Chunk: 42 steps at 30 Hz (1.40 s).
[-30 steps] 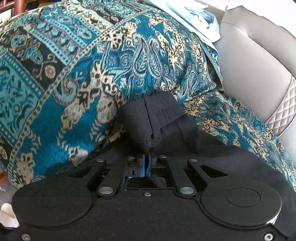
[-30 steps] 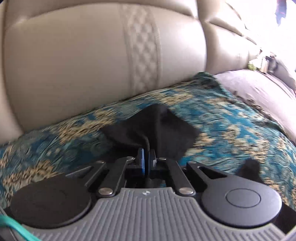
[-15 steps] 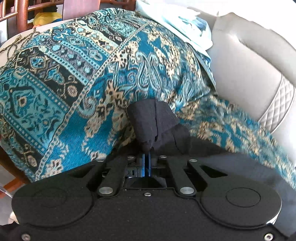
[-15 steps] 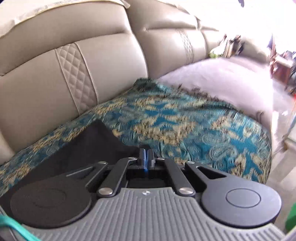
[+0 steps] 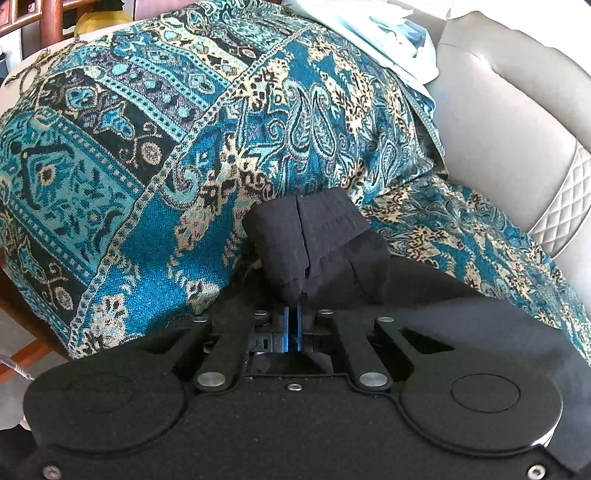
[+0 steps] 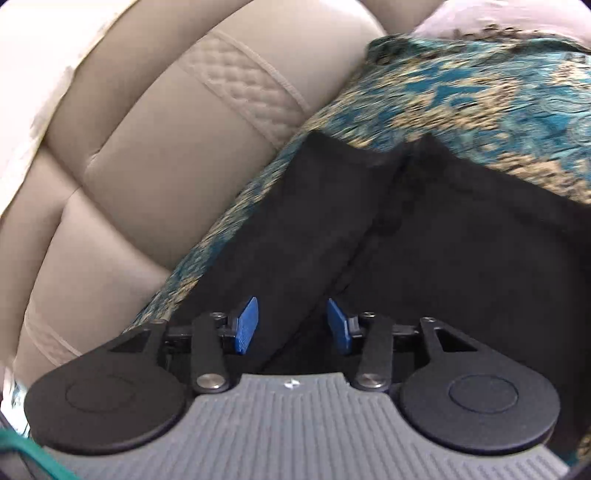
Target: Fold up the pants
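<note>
The black pants (image 5: 332,240) lie on a teal paisley throw (image 5: 155,155) that covers a sofa seat. In the left wrist view my left gripper (image 5: 294,299) is shut on a bunched corner of the black cloth, which stands up just beyond the blue pads. In the right wrist view the black pants (image 6: 424,229) spread flat over the throw (image 6: 480,92), with a long fold line down the middle. My right gripper (image 6: 291,325) hovers over them with its jaws opening. Its blue pads (image 6: 246,326) stand apart and press on nothing; the cloth lies beneath the gap.
A beige leather sofa back (image 6: 147,147) with a quilted strip (image 6: 240,81) rises behind the seat. Light blue cloth (image 5: 388,33) is piled on the throw's far end. Wooden furniture (image 5: 48,22) shows at the upper left of the left wrist view.
My right gripper let go of the black cloth, its pads came apart, and it swung and rolled to face the spread pants. The left gripper keeps its grip and has hardly moved.
</note>
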Motion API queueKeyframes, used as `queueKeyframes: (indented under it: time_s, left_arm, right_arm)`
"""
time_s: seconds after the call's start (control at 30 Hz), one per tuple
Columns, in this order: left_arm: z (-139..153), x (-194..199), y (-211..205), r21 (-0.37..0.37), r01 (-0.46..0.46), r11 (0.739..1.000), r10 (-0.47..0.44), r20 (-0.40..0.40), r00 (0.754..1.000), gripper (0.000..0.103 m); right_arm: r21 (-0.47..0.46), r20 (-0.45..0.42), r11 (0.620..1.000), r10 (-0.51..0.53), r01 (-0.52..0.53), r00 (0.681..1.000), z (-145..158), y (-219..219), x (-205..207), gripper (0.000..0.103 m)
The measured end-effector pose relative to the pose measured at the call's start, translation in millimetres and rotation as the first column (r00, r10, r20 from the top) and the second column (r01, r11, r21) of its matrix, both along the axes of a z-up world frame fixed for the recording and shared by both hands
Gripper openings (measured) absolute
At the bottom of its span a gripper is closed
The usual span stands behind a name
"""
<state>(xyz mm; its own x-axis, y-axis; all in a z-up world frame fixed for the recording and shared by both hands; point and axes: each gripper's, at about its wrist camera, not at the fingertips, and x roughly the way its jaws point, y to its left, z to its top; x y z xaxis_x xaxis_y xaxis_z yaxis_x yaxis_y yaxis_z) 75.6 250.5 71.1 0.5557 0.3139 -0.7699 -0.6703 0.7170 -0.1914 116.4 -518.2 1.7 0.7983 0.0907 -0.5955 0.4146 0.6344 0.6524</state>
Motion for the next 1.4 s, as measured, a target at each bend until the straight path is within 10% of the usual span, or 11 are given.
queueKeyframes:
  time_s: [0.3,0.6,0.9,1.2,1.23,1.27,1.4]
  left_arm:
    - [-8.0,7.5,6.1,-0.007,0.002,1.0,-0.002,-0.024,1.0,0.005]
    - [-11.1,10.6,9.9,-0.018,-0.001,1.0,0.001,-0.027,1.0,0.006]
    - [-17.5,15.1,6.2,0.0,-0.012,1.0,0.012,-0.053,0.999,0.007]
    - [-23.1,20.4,3.5,0.016,-0.024,1.0,0.025,-0.068,0.997,0.008]
    - [-23.4,21.1,2.4,0.021,-0.027,0.999,0.028,-0.066,0.997,0.007]
    - [-23.1,22.4,1.2,0.028,-0.028,0.999,0.03,-0.066,0.997,0.005]
    - [-15.5,22.8,-2.2,0.042,-0.033,0.999,0.034,-0.046,0.998,0.004]
  right_arm:
    - [0.1,0.084,0.98,0.165,-0.173,0.983,-10.2,51.5,12.3,0.061]
    - [0.105,0.143,0.975,-0.209,0.195,0.967,-18.4,32.2,14.6,0.041]
    - [0.183,0.138,0.928,-0.352,0.326,0.926,-31.3,-12.0,20.3,0.033]
    - [0.007,0.113,0.936,-0.349,0.351,0.93,-25.6,-23.9,64.3,0.041]
    - [-0.012,0.102,0.936,-0.35,0.353,0.931,-23.8,-24.2,65.7,0.012]
    - [-0.051,0.075,0.933,-0.352,0.356,0.933,-21.3,-24.9,70.4,0.005]
    - [-0.249,0.036,0.898,-0.364,0.361,0.931,3.4,-13.7,66.3,0.005]
